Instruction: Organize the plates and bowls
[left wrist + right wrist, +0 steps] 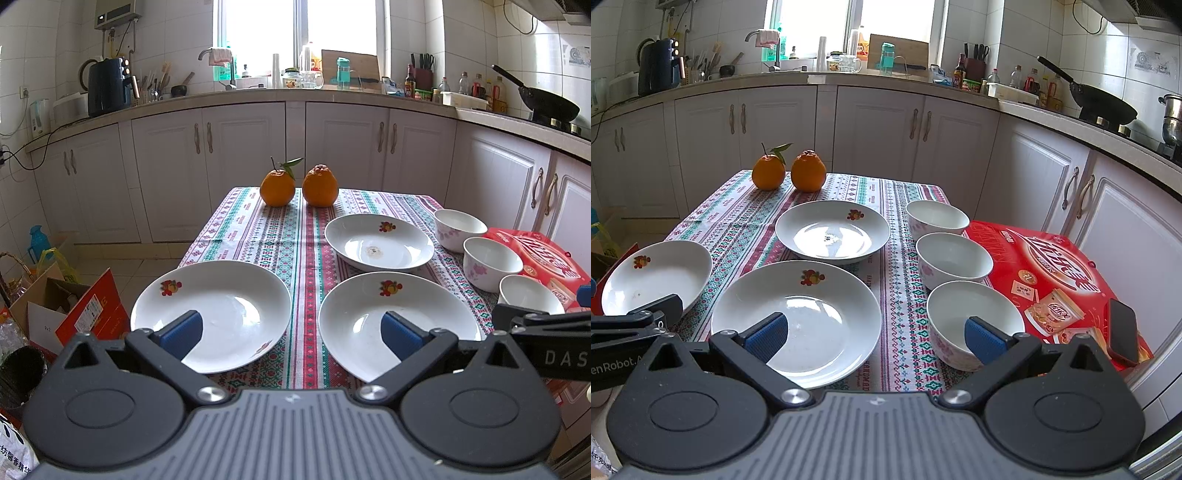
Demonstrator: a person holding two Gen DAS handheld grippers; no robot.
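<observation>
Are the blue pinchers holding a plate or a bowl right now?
No, nothing is held. The left gripper and the right gripper both hang open above the table, with only air between their blue fingers.

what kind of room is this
Most likely a home kitchen. A wok sits on a stove at the right, a knife block and sauce bottles stand on the counter, and plates and bowls lie on a table with a patterned tablecloth.
</observation>
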